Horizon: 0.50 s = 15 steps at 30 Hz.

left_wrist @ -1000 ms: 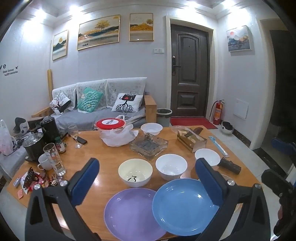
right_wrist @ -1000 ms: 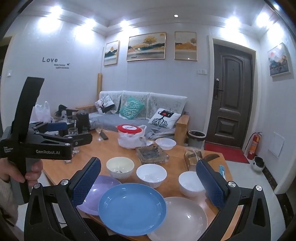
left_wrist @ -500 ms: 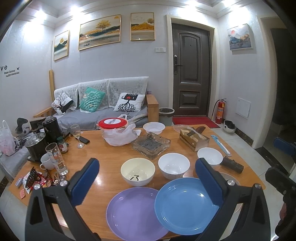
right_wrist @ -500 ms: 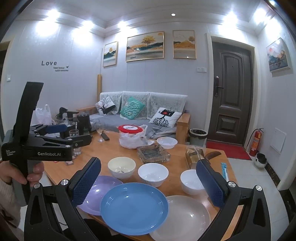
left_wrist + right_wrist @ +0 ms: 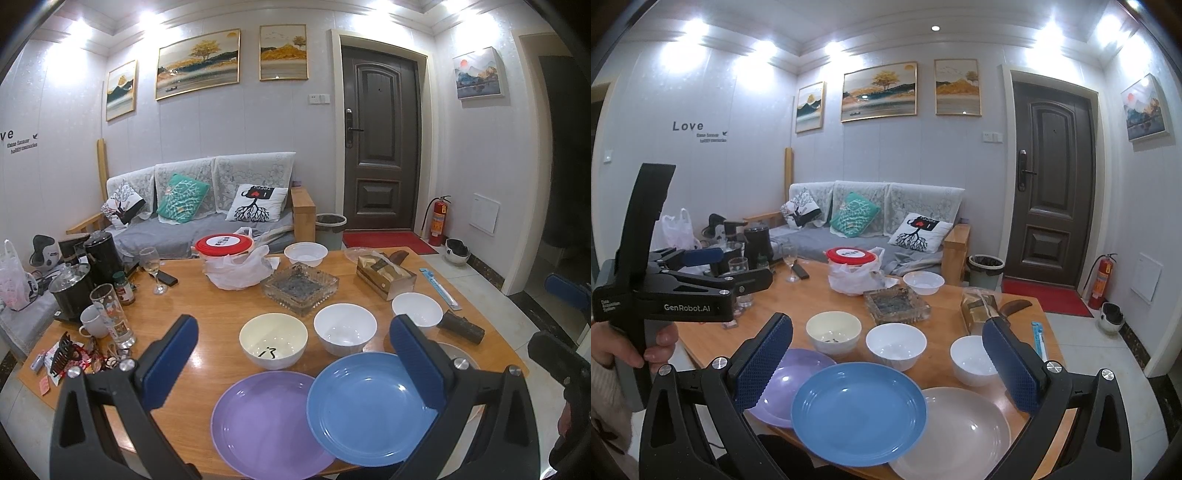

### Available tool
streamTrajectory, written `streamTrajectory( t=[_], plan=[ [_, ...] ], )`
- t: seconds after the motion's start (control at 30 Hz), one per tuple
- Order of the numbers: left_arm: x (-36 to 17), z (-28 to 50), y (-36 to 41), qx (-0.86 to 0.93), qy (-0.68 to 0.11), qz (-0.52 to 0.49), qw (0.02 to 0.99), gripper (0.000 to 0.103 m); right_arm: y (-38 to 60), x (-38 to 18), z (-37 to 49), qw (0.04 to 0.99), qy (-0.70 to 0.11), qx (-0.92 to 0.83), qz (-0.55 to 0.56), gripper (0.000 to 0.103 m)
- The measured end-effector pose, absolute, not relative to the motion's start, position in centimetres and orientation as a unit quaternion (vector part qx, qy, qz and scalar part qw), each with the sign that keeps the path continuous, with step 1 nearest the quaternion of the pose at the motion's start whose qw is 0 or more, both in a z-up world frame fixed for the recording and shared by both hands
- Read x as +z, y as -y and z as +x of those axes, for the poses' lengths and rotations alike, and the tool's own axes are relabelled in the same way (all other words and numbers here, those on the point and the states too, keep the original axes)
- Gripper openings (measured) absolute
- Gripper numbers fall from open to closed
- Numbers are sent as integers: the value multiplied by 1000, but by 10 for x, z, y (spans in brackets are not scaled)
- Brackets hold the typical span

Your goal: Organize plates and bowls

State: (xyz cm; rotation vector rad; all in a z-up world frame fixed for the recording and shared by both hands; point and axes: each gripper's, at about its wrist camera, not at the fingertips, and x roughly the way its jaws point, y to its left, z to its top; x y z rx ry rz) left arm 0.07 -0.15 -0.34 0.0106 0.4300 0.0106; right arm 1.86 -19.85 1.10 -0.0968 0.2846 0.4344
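Observation:
Along the near edge of the wooden table (image 5: 207, 306) lie a purple plate (image 5: 269, 421) (image 5: 786, 384), a blue plate (image 5: 369, 406) (image 5: 858, 411) overlapping it, and a pale pink plate (image 5: 960, 432). Behind them stand a cream bowl (image 5: 273, 339) (image 5: 833, 331) and two white bowls (image 5: 344, 328) (image 5: 416, 309) (image 5: 896, 345) (image 5: 971, 360). Another white bowl (image 5: 306, 254) (image 5: 923, 282) sits at the far side. My left gripper (image 5: 295, 354) hovers open above the plates. My right gripper (image 5: 888, 365) is open too, above the blue plate. The left gripper's body (image 5: 683, 291) shows in the right wrist view, held by a hand.
A glass ashtray (image 5: 300, 288), a red-lidded container in a plastic bag (image 5: 229, 258), a tissue box (image 5: 386, 275) and a dark case (image 5: 461, 326) stand behind the bowls. Glasses, a mug, kettles and small clutter (image 5: 92, 314) fill the table's left end.
Both views have drifted slightly; the plates and bowls sit a touch further right in each frame. Nothing on the table has moved and both grippers stay open.

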Motion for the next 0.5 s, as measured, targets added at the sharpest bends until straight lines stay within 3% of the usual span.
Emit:
streamTrajectory(
  t=[0.5],
  plan=[
    [-3,-2,2,4,-214,2,977,103,200,8,18,966,-140,213,-46,102]
  ],
)
